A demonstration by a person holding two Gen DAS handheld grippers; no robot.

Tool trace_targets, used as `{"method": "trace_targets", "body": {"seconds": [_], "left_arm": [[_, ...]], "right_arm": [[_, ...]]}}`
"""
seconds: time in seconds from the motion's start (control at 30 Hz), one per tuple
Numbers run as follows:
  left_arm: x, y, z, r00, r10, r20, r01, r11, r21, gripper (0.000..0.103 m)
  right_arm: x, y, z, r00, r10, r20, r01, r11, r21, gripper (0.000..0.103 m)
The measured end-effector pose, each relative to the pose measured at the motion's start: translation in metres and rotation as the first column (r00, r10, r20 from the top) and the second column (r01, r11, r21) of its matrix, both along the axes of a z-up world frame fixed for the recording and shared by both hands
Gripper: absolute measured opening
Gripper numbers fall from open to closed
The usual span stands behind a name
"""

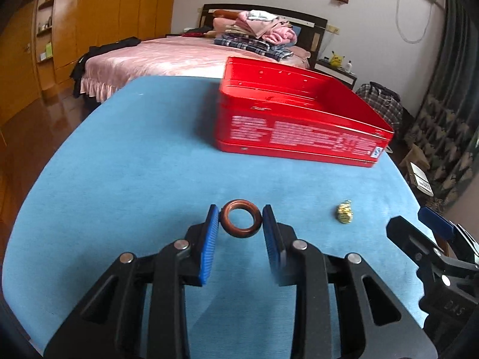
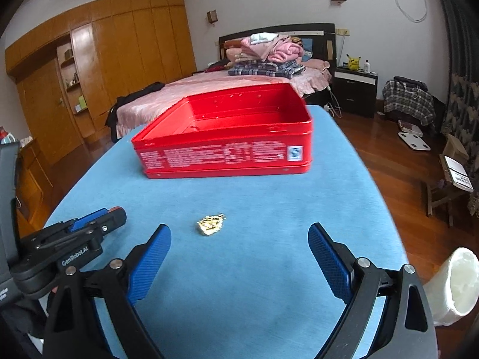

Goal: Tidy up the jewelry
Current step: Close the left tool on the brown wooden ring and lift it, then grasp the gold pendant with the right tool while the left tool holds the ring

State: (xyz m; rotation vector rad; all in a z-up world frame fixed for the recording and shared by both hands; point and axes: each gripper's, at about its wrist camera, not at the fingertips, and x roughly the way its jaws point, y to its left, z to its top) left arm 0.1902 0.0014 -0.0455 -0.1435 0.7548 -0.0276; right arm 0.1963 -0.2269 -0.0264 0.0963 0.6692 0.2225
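Observation:
In the left wrist view my left gripper [image 1: 241, 213] is shut on a brown ring-shaped bangle [image 1: 241, 220], its blue pads pressed against both sides, just above the blue table [image 1: 134, 161]. A small gold jewelry piece [image 1: 344, 213] lies on the cloth to its right. An open red tin box [image 1: 299, 125] stands further back. In the right wrist view my right gripper [image 2: 239, 230] is wide open and empty, just behind the gold piece [image 2: 211, 223], with the red box [image 2: 227, 140] beyond. The left gripper [image 2: 89, 227] shows at the left there.
The blue table ends close on the right, with wooden floor [image 2: 389, 155] below. A white roll [image 2: 458, 287] sits at the right edge of the right wrist view. A bed [image 2: 209, 89] with folded clothes stands behind the table.

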Motion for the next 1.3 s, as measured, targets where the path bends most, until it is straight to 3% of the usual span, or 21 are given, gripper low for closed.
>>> {"method": "trace_targets", "body": {"seconds": [0.27, 0.47, 0.8, 1.03, 1.17, 1.3], "left_arm": [[0.003, 0.017, -0.001, 1.0, 0.002, -0.016, -0.002, 1.0, 0.002, 0.028], [0.006, 0.021, -0.003, 1.0, -0.009, -0.021, 0.008, 1.0, -0.007, 0.028], [0.011, 0.032, -0.01, 0.999, -0.01, -0.032, 0.009, 0.999, -0.035, 0.028], [0.012, 0.033, -0.011, 0.999, -0.016, -0.032, 0.015, 0.999, -0.032, 0.028], [0.013, 0.033, -0.011, 0.999, -0.016, -0.033, 0.015, 0.999, -0.033, 0.028], [0.013, 0.032, -0.012, 0.999, -0.016, -0.035, 0.015, 0.999, -0.03, 0.028]], "right_arm": [[0.021, 0.02, -0.009, 0.995, -0.03, -0.097, 0.03, 1.0, -0.007, 0.067], [0.031, 0.035, -0.02, 0.986, 0.003, -0.165, -0.002, 1.0, 0.003, 0.049], [0.044, 0.048, -0.021, 0.971, 0.166, -0.171, -0.156, 0.985, 0.073, 0.043], [0.035, 0.056, -0.021, 0.975, 0.152, -0.163, -0.152, 0.988, 0.011, 0.043], [0.038, 0.055, -0.022, 0.975, 0.139, -0.172, -0.141, 0.99, 0.002, 0.035], [0.041, 0.049, -0.023, 0.978, 0.114, -0.175, -0.115, 0.993, 0.001, 0.02]]}}
